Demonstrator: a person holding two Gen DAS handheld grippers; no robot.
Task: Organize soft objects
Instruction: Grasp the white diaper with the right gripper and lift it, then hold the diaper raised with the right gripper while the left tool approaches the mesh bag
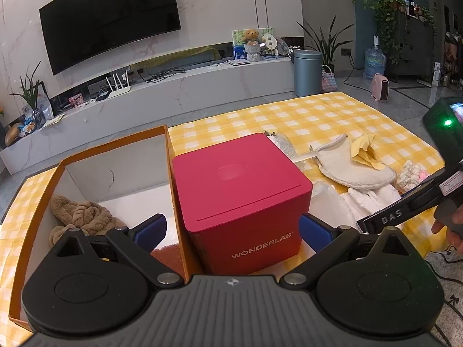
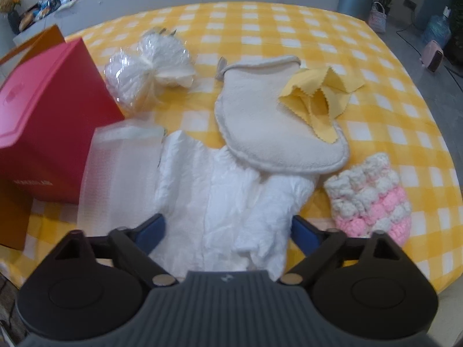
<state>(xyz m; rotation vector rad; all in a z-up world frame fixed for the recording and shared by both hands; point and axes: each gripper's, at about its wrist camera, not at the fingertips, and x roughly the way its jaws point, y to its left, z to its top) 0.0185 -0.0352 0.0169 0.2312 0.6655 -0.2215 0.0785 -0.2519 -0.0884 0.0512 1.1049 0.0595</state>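
Right tool [image 2: 225, 231] stands wide, blue pads either side of the crumpled white paper-like sheet [image 2: 220, 202] w/o pressing it; nothing gripped. Left tool [image 1: 233, 230] also wide, pads flanking the near face of the red box [image 1: 243, 199] (marked WONDERLAB), one pad over the orange box [image 1: 34, 199] interior, the other beside the red box's right wall, neither touching as far as the fisheye view lets me judge.

Landmark = red box, on the yellow-checked cloth covering the surface [image 2: 289, 23]. Orange box touches its left side, open top, w/ a brown fluffy knotted item [image 1: 84, 217] in its near-left corner. Just right of the red box: clear bubble-wrap piece [image 2: 121, 167], then the white sheet. Behind-right of the red box: a plastic-wrapped white bundle [image 2: 144, 66]. Further right: cream fleece mitt [image 2: 269, 127], overlapping the white sheet's far edge, w/ a yellow pinked-edge cloth [image 2: 318, 92] lying on its right part. Farthest right, near front: pink-and-white crocheted piece [image 2: 373, 193], apart from the mitt.

In the left view the right tool's body enters at the right edge, a hand [image 1: 451, 225] on it.
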